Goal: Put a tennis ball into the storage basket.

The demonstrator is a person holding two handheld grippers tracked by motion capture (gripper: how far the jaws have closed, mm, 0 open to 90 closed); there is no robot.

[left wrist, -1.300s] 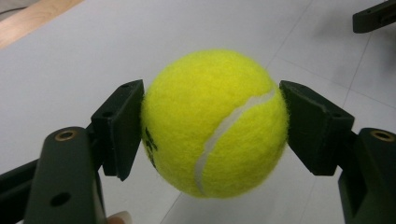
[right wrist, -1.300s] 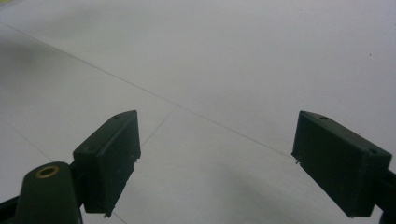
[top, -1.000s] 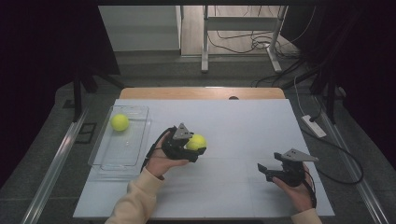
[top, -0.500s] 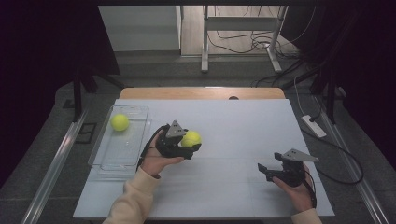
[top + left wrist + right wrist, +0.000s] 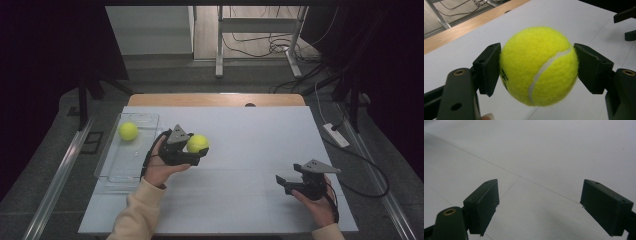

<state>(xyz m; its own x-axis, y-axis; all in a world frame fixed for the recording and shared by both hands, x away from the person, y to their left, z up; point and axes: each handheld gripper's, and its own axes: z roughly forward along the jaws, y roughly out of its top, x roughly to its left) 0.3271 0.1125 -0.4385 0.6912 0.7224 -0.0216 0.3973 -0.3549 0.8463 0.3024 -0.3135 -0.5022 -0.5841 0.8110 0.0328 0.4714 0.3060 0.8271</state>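
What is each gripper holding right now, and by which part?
The left gripper clamps a fuzzy yellow tennis ball across its middle, one jaw on each side. The right gripper is open, holding nothing.

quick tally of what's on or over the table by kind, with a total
tennis balls: 2, one in the clear tray, one held in the left claw
clear tray: 1
claws: 2, left claw, right claw
total: 5

1. The left gripper point(image 5: 199, 150), clamped on the tennis ball point(image 5: 198, 143), has drifted left over the counter point(image 5: 250, 130), closer to the clear tray point(image 5: 112, 165).
2. Its grey top plate has turned slightly.
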